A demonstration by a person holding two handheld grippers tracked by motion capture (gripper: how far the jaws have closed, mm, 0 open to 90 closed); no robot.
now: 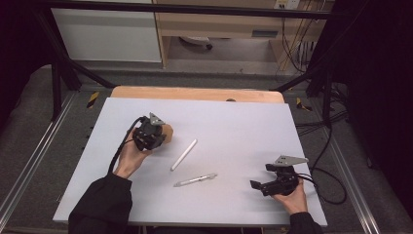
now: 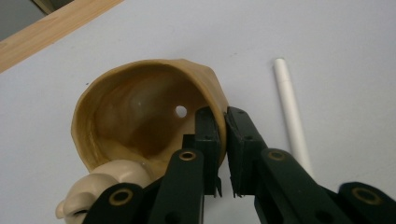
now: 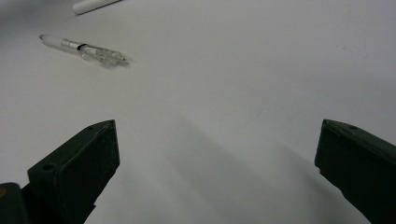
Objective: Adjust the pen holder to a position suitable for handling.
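A tan cup (image 2: 140,107) with a pale handle and a small hole in its inside lies tipped, mouth toward the camera, on the pale table (image 1: 234,126). My left gripper (image 2: 223,116) is shut on its rim, one jaw inside the wall and one outside. From above, the left gripper (image 1: 160,136) and the cup (image 1: 168,132) are at the table's left. A white pen (image 1: 184,155) lies just right of them, also seen beside the cup as the white pen (image 2: 289,107). My right gripper (image 1: 260,176) rests near the front right, and in its own view the right gripper (image 3: 219,168) is wide open over bare table.
A clear pen (image 1: 195,180) lies near the table's front middle, left of the right gripper, and the clear pen (image 3: 84,48) shows far ahead of its jaws. A wooden strip (image 1: 195,92) borders the table's far edge. Cables trail off the right side.
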